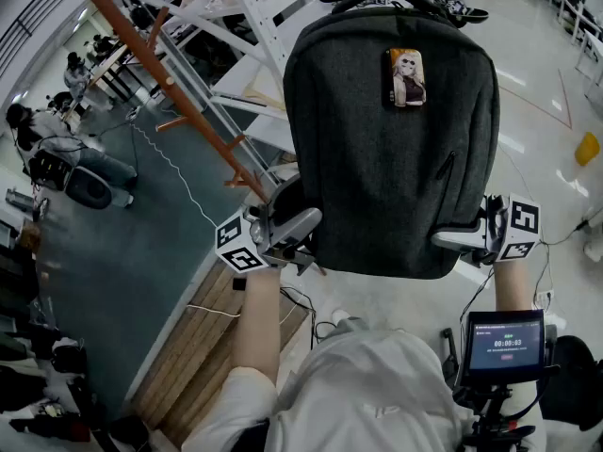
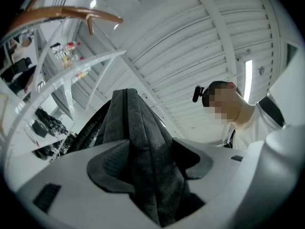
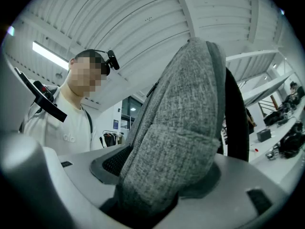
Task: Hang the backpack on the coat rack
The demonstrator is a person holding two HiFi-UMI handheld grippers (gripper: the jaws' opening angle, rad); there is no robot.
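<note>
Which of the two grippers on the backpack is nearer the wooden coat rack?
The left gripper, at the lower left corner of the backpack: the coat rack runs down to just beside it, while the right gripper grips the opposite corner.

A lab hall: white steel shelving, desks, seated people

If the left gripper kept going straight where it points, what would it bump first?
The backpack: the left gripper already pinches its grey cloth right ahead. The brown rack arm lies off to the side, I think.
</note>
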